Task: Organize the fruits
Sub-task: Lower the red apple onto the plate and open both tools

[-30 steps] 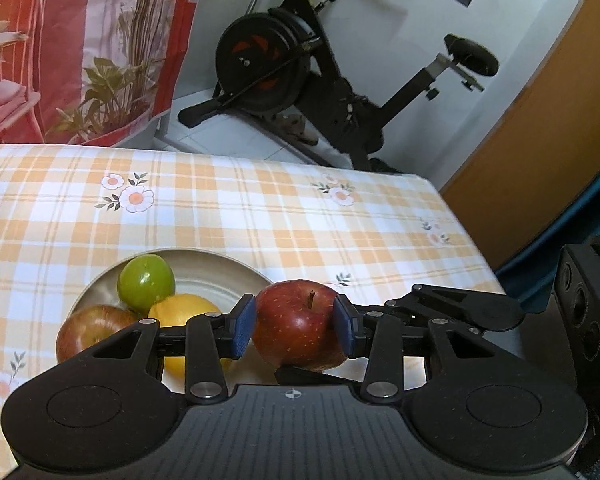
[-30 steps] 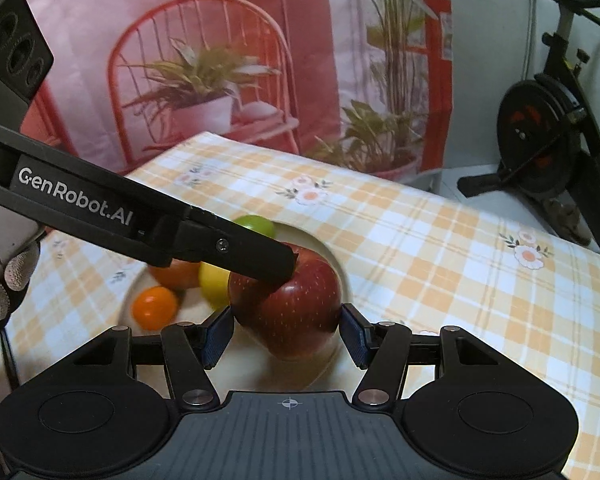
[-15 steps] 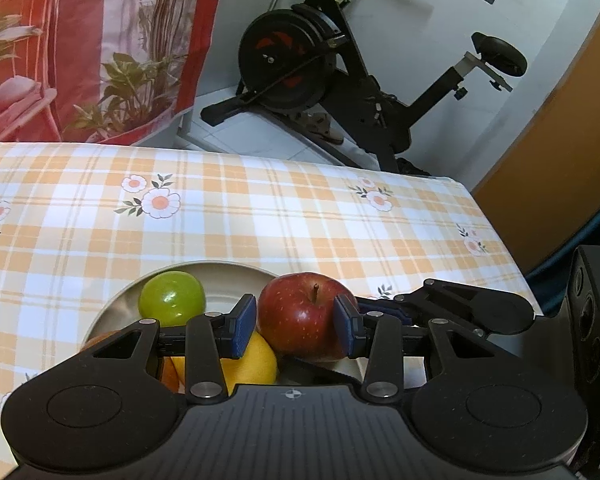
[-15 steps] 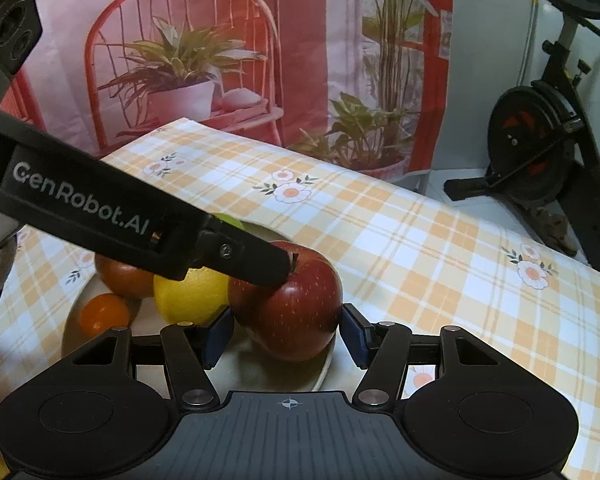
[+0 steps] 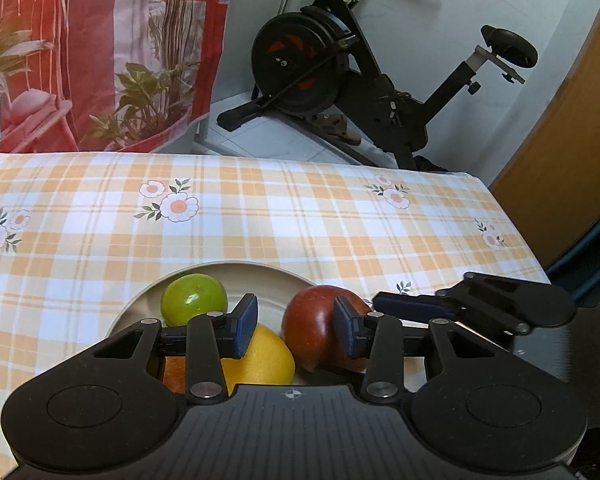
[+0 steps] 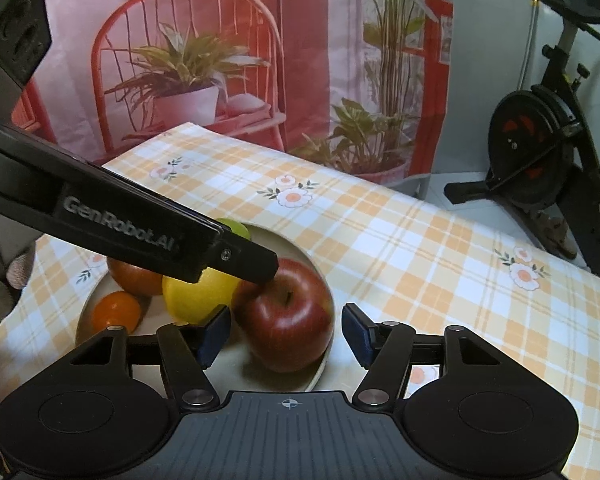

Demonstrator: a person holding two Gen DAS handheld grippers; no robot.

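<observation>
A cream plate (image 6: 314, 268) on the checked tablecloth holds a big red apple (image 6: 288, 320), a lemon (image 6: 198, 292), a green fruit (image 6: 236, 229), a red-orange apple (image 6: 136, 278) and a small orange (image 6: 116, 312). My right gripper (image 6: 286, 336) straddles the red apple; its jaws are opening, with a gap at each pad, and the apple rests on the plate. My left gripper (image 5: 296, 332) hangs open over the plate (image 5: 236, 268), empty, above the lemon (image 5: 264, 360). Its right pad overlaps the red apple (image 5: 312, 328); one of its fingertips (image 6: 260, 266) is at the apple's top left.
An exercise bike (image 5: 340, 64) stands on the floor beyond the table's far edge, beside a printed red backdrop (image 6: 204, 60). An orange door (image 5: 572, 132) is at the right. A gloved hand (image 6: 16, 276) shows at the left. Checked cloth (image 6: 440, 264) stretches right of the plate.
The red apple has come down onto the plate and the right pads have spread off it. The left gripper has shifted, so the apple now sits right of its gap.
</observation>
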